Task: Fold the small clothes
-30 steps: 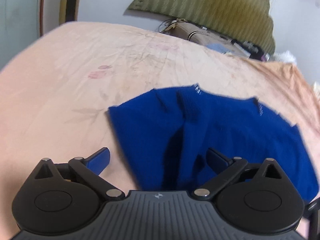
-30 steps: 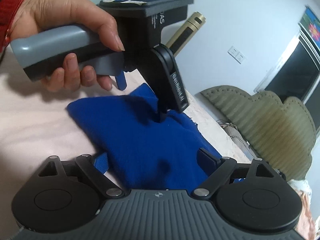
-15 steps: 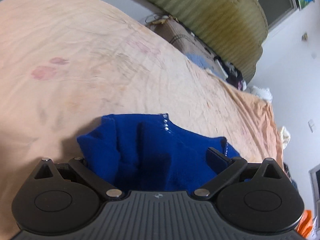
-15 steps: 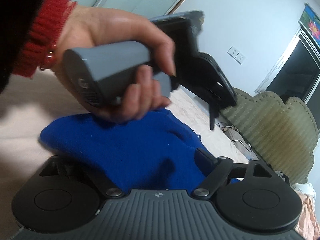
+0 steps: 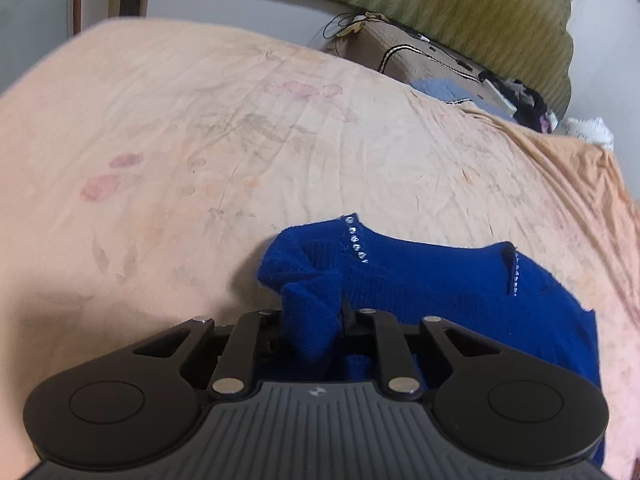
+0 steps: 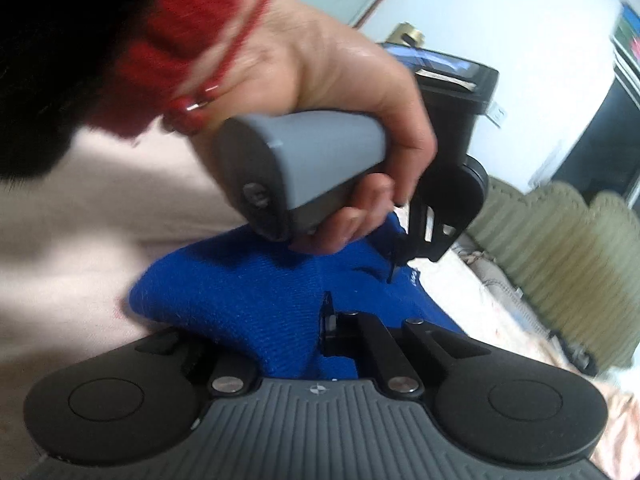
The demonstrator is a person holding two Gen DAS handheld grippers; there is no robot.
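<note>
In the left wrist view, the left black two-finger gripper (image 5: pixel 312 322) is pinching a bunched fold of a royal-blue knitted garment with small rows of clear rhinestones (image 5: pixel 440 288); its jaws have just been closing, and the knit is standing up between them in a narrow ridge. The rest of the garment is spreading toward the right across a wrinkled peach bedsheet with a faded floral print (image 5: pixel 200 140), with one rhinestone row lying near the lifted corner and another further right by a slit in the edge. Beyond the sheet, an olive-green quilted scalloped headboard (image 5: pixel 460 4) is leaning against a pale wall, and a beige padded box with dark cables (image 5: pixel 400 52) is sitting in front of it. In the right wrist view, the right black two-finger gripper (image 6: pixel 324 328) is clamping another fold of the same blue garment (image 6: pixel 240 292), its jaws having just been closing until the cloth is squeezed tight between them. Above it, the person's left hand (image 6: pixel 340 92), wearing a red knitted cuff (image 6: pixel 172 40) and a red bead bracelet, is wrapping around the grey handle of the left gripper (image 6: pixel 396 268), whose fingertips are biting into the garment's far edge. The garment is lying on the pale sheet between both tools.
</note>
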